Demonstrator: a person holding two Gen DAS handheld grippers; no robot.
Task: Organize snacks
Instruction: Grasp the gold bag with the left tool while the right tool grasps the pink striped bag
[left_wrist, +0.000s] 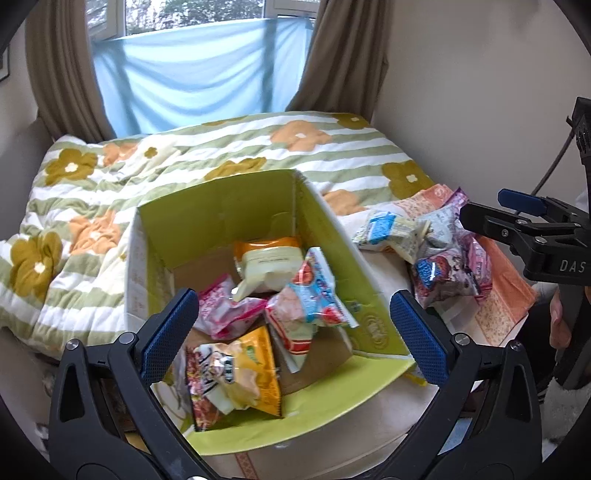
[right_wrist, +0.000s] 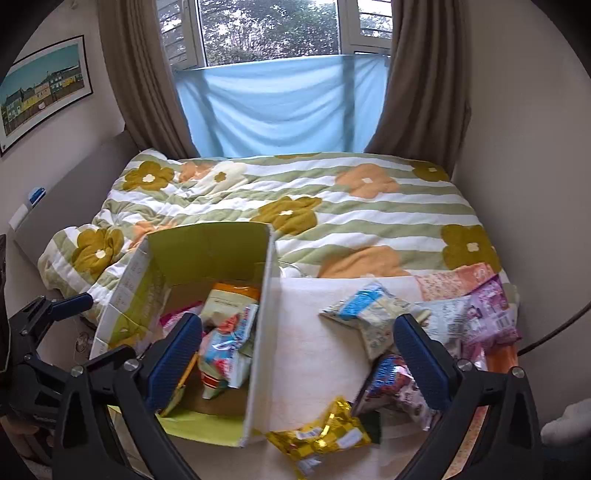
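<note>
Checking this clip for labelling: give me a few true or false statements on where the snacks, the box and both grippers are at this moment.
1. The green cardboard box already holds several snack packets. True.
2. The left gripper is clamped on a packet. False: it is open and empty, over the box.
3. A gold packet lies outside the box, near its front corner. True.
4. Every snack is in the box. False: a pile of packets lies beside it on the cloth.
5. The right gripper is shut. False: its jaws stand wide apart, holding nothing.
</note>
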